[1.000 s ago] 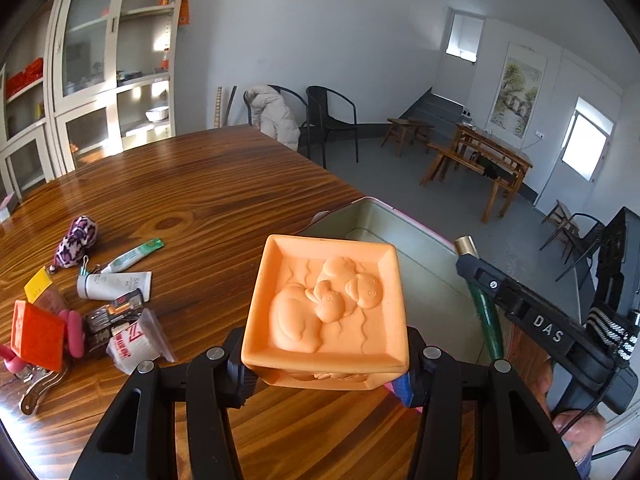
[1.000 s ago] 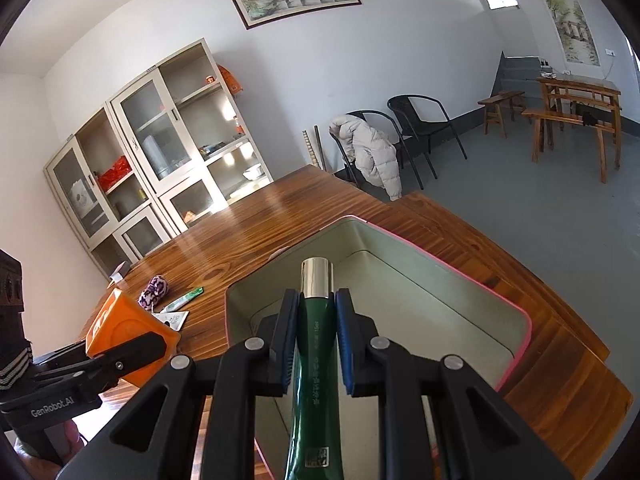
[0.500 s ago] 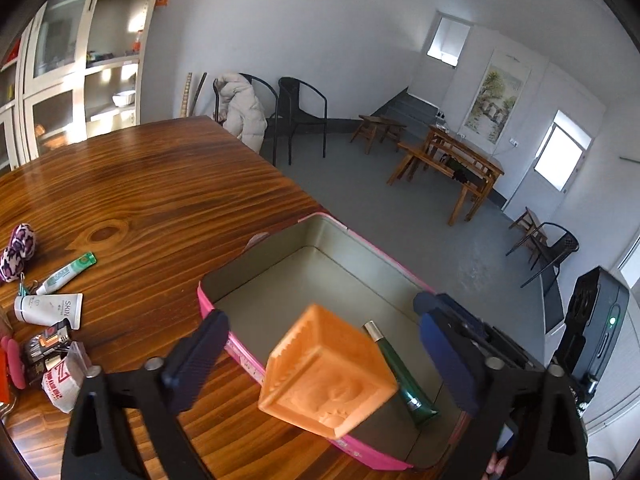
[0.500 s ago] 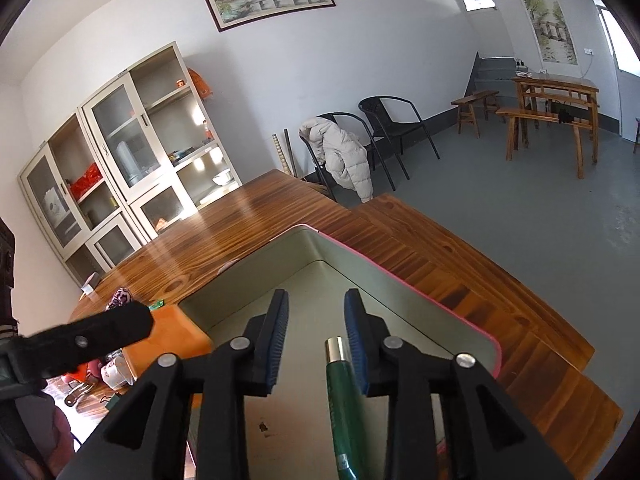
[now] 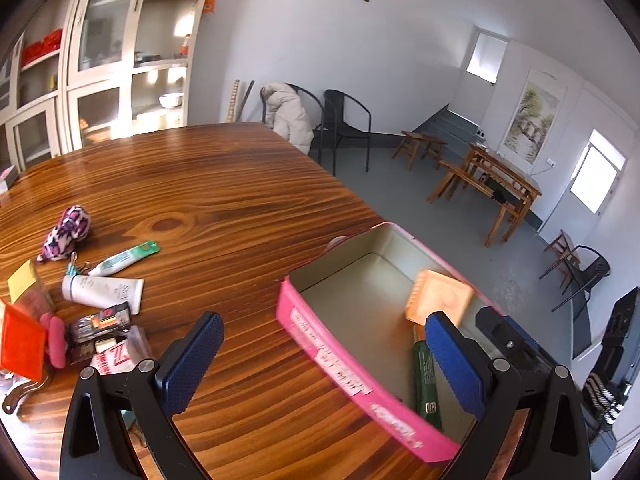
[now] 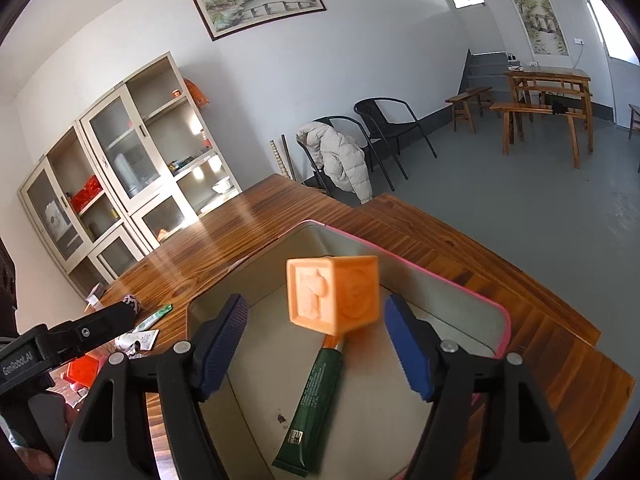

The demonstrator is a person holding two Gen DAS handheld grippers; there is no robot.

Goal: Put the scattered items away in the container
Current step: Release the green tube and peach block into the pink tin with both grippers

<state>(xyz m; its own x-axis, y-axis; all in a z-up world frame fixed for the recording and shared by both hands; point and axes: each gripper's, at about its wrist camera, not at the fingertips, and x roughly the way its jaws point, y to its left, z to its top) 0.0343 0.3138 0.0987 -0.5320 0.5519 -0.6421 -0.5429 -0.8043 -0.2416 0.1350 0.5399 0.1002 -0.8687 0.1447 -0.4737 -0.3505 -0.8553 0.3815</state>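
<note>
Both claws have let go since a second ago: then the left claw (image 5: 324, 364) clamped the orange block (image 6: 334, 294) and the right claw (image 6: 316, 346) clamped the green tube (image 6: 312, 404). Now the left jaws stand wide apart with nothing between them. The right jaws are opening; the tube lies below them on the tin floor, and no pad touches it.

Block: inside the pink tin (image 5: 320, 346), tipped on one corner over the tube's cap end, likely not yet settled. In the left view it sits toward the tin's far right wall.

Tin: on the wooden table (image 5: 224, 200), near its right edge.

Left of the tin, well apart, the pile not yet tidied: white tube (image 5: 104, 290), green-and-white tube (image 5: 122, 260), spotted pouch (image 5: 66, 232), red box (image 5: 22, 340), small packets beside them.

Handling, judged:
- Block looks rigid and light; its flat faces suit a wide grip across opposite sides.
- Tubes are soft and light, and may squash or slip; grip mid-body, across the width.
- Pouch is soft; pinch its bulk.

Next pick is probably the white tube, by the left claw.
</note>
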